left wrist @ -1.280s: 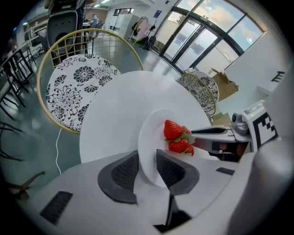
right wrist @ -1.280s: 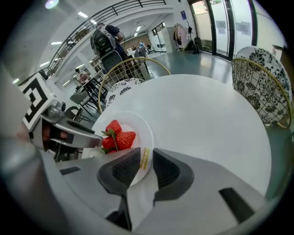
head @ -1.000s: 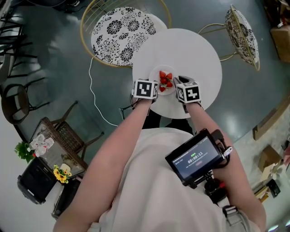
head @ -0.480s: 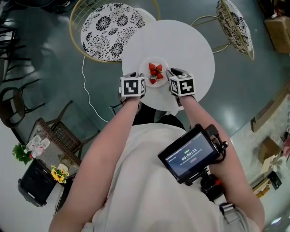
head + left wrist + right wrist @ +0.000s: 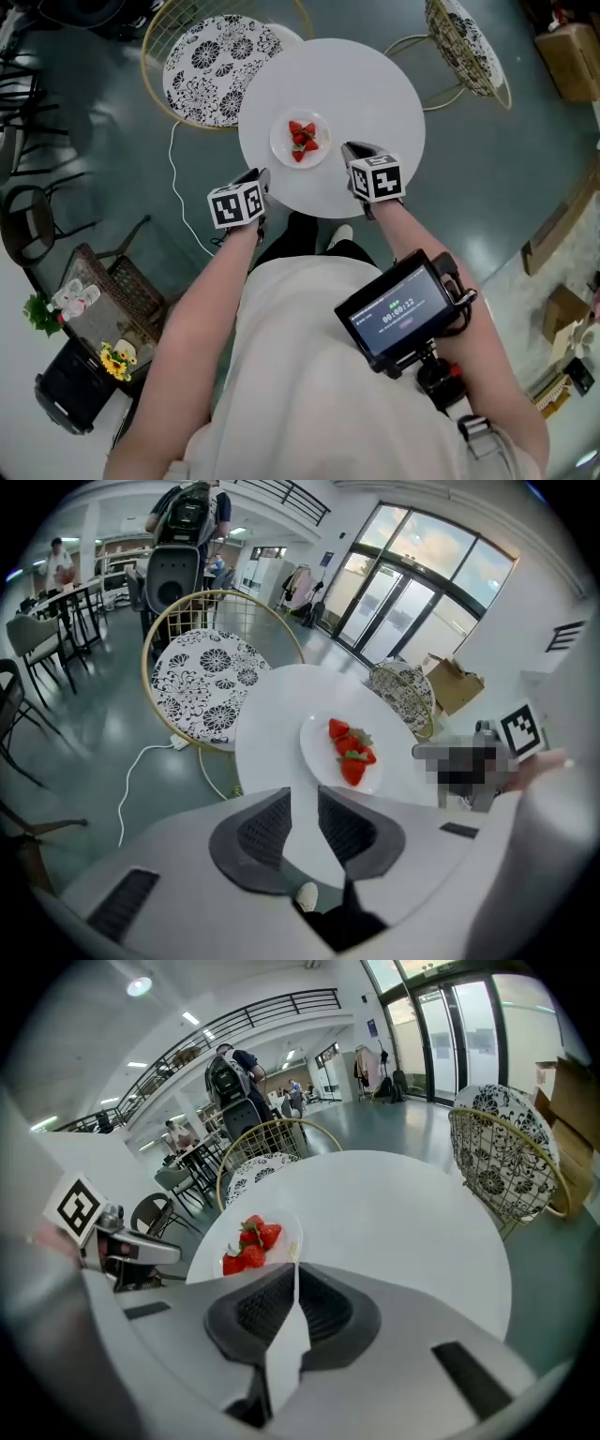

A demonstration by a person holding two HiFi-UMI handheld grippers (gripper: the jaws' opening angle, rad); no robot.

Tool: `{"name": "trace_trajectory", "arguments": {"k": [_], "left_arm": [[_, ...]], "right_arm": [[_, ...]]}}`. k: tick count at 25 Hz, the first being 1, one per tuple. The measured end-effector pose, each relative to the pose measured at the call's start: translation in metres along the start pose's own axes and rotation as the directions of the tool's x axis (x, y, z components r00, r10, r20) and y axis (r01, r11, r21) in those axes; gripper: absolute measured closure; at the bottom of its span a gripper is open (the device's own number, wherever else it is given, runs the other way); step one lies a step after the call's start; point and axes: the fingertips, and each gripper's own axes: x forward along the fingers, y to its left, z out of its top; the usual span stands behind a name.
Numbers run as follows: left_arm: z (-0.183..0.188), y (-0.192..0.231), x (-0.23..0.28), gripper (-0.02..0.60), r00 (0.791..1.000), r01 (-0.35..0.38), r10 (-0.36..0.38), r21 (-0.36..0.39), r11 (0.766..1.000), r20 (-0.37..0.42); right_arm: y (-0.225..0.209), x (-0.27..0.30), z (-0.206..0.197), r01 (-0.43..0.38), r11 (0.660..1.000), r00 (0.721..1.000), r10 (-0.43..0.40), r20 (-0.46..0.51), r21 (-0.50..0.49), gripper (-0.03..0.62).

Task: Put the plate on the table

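The white plate [image 5: 300, 139] with several strawberries [image 5: 302, 136] rests on the round white table [image 5: 375, 84], left of its middle. My left gripper [image 5: 260, 178] hangs off the table's near-left edge, well short of the plate, open with nothing between its jaws. My right gripper [image 5: 349, 148] hovers over the near part of the table, a short gap from the plate's right rim, jaws shut on nothing. The left gripper view has the plate [image 5: 342, 752] ahead of the open left gripper [image 5: 305, 794]. The right gripper view has the plate [image 5: 251, 1241] just beyond the right gripper [image 5: 293, 1267].
Two gold-framed chairs with patterned cushions stand by the table, one at the far left [image 5: 211, 61], one at the far right [image 5: 459, 37]. A white cable [image 5: 183, 187] runs over the floor on the left. A wicker stand [image 5: 103, 300] sits at lower left, a cardboard box [image 5: 572, 56] at upper right.
Both grippers were at the plate's rim; now they have let go and drawn back toward me, the left one farther, off the table's edge. The plate stays on the table.
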Motion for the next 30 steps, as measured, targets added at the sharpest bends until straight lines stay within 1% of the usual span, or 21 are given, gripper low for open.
{"name": "trace_trajectory", "arguments": {"k": [2,3,4,7,9,11,13,16,20,23,26,30], "left_arm": [[-0.016,-0.005,-0.011,0.538,1.000,0.001,-0.001,0.009,1.000,-0.002],[-0.021,-0.009,-0.016,0.564,1.000,0.008,-0.008,0.004,1.000,0.008],[-0.025,-0.015,-0.022,0.575,1.000,0.021,-0.020,-0.008,1.000,0.020],[-0.035,-0.033,-0.039,0.575,0.998,0.055,-0.054,-0.034,0.998,0.040],[-0.036,-0.046,-0.053,0.575,0.995,0.077,-0.075,-0.025,0.997,0.058],[-0.033,-0.060,-0.066,0.575,0.990,0.107,-0.106,-0.009,0.994,0.094],[-0.027,-0.074,-0.079,0.577,0.979,0.147,-0.146,0.008,0.989,0.145],[-0.024,-0.091,-0.094,0.577,0.960,0.195,-0.196,0.027,0.980,0.200],[-0.029,-0.103,-0.110,0.577,0.947,0.213,-0.218,0.048,0.976,0.236],[-0.027,-0.113,-0.123,0.577,0.932,0.238,-0.243,0.050,0.970,0.270],[-0.026,-0.125,-0.136,0.577,0.916,0.259,-0.272,0.082,0.962,0.296],[-0.027,-0.133,-0.149,0.577,0.900,0.272,-0.297,0.123,0.955,0.318]], "right_arm": [[0.003,-0.016,-0.009,-0.011,1.000,1.000,0.011,0.006,-0.008,0.589],[0.004,-0.025,-0.013,-0.021,1.000,1.000,0.021,0.014,-0.006,0.589],[0.006,-0.034,-0.016,-0.036,0.999,0.999,0.036,0.023,0.001,0.589],[0.017,-0.057,-0.025,-0.118,0.992,0.992,0.115,0.059,0.050,0.589],[0.027,-0.071,-0.029,-0.176,0.981,0.982,0.169,0.082,0.084,0.589],[0.032,-0.085,-0.029,-0.207,0.974,0.975,0.197,0.103,0.095,0.589],[0.036,-0.098,-0.026,-0.228,0.970,0.968,0.217,0.126,0.086,0.589],[0.043,-0.119,-0.021,-0.249,0.967,0.959,0.237,0.154,0.060,0.589],[0.049,-0.142,-0.018,-0.267,0.963,0.948,0.257,0.186,0.034,0.591],[0.045,-0.154,-0.022,-0.271,0.961,0.943,0.254,0.215,0.056,0.591],[0.043,-0.163,-0.023,-0.269,0.960,0.940,0.244,0.239,0.077,0.591],[0.053,-0.172,-0.018,-0.277,0.958,0.930,0.250,0.268,0.068,0.590]]}}
